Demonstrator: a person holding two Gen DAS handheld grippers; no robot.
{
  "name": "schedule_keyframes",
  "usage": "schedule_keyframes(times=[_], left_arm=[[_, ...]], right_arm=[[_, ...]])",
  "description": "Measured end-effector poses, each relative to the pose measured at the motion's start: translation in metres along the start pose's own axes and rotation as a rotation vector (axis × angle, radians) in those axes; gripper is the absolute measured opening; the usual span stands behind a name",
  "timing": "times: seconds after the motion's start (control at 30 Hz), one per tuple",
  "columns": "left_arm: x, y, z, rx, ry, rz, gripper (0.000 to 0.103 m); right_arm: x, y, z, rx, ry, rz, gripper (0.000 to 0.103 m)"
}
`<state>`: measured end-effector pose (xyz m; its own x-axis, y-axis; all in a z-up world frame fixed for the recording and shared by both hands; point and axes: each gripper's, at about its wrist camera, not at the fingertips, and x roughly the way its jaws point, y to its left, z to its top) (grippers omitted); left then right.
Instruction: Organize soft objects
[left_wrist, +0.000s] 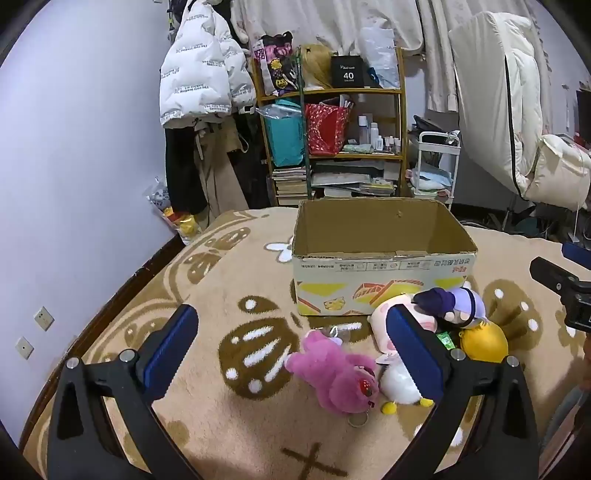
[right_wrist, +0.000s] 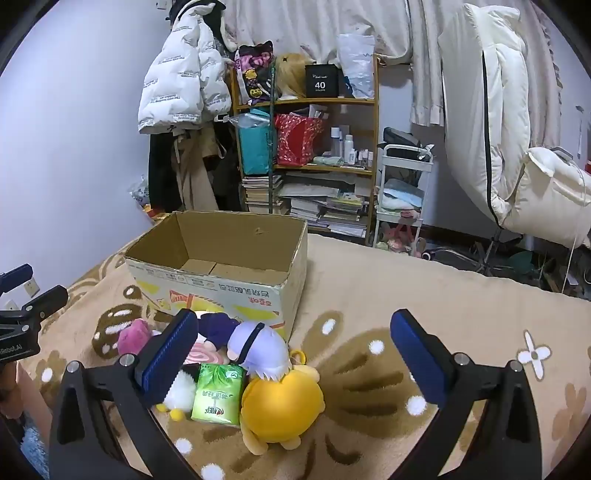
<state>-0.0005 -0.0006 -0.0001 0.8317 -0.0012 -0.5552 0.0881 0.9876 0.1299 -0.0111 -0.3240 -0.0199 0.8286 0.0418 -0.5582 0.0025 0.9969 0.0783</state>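
On the patterned blanket (left_wrist: 229, 280), the left gripper (left_wrist: 291, 350) hangs spread wide, empty. From the left lie one pink plush bear (left_wrist: 332, 373), one white duck plush (left_wrist: 399, 384), one pink-swirl plush (left_wrist: 384, 314), one lilac-haired doll (right_wrist: 258, 347), one green tissue pack (right_wrist: 218, 391) and one yellow plush (right_wrist: 280, 406), heaped just before the empty cardboard box (right_wrist: 221, 273). All look light and squashy; pinch each mid-body. The right gripper (right_wrist: 295, 358) is likewise spread, empty.

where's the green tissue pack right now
In the right wrist view the green tissue pack lies on the blanket, between the white duck plush and yellow plush, before the cardboard box.
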Motion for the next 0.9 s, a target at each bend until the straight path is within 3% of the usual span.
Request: schedule_keyframes(times=[0.47,0.57,0.9], left_arm=[[-0.003,0.002,0.000,-0.018,0.008,0.000,0.101],[-0.001,0.005,0.000,-0.019,0.011,0.000,0.101],[0.002,0.009,0.000,-0.028,0.009,-0.001,0.101]], right_arm=[[0.008,0.006,-0.001,-0.005,-0.022,-0.029,0.103],[-0.008,0.000,0.001,-0.007,-0.046,-0.038,0.103],[-0.008,0.000,0.001,-0.008,-0.049,-0.034,0.103]])
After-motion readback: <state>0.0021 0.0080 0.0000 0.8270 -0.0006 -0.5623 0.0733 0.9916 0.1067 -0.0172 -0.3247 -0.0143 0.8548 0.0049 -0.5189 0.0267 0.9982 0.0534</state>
